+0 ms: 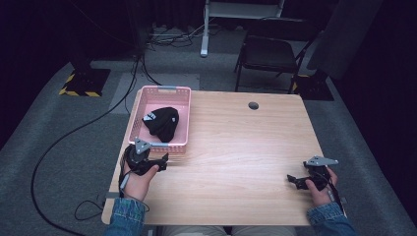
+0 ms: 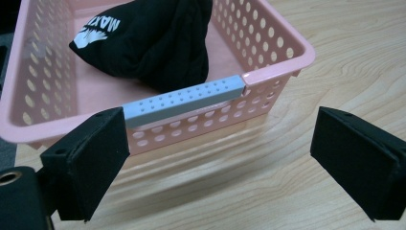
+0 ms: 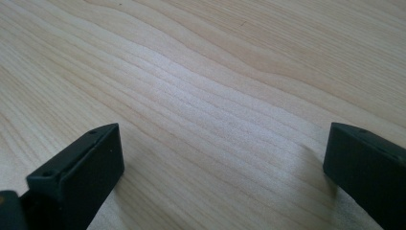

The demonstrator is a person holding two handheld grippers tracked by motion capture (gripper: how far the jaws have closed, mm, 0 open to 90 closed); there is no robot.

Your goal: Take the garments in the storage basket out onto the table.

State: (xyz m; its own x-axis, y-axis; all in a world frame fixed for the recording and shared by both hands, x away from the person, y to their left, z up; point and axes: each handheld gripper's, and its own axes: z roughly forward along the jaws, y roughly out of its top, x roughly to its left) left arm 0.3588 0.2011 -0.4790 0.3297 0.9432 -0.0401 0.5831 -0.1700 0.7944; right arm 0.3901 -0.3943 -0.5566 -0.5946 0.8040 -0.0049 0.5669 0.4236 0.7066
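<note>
My left gripper (image 1: 160, 162) hung just in front of the pink basket (image 2: 282, 62), jaws wide apart and gripping nothing. Inside the basket lay a black cap (image 2: 153, 43) with white lettering, bunched against the near wall behind the grey handle (image 2: 184, 100). My right gripper (image 1: 294, 180) rested well apart over bare bench (image 3: 215, 86), jaws open too.

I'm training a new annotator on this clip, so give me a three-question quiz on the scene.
1. True or false: the black hat lies inside the pink basket.
2. Which gripper is nearest the basket: A) left gripper B) right gripper?
3. What colour is the grip strip on the basket's near rim?

Key: 1 true; 2 A; 3 grey.
</note>
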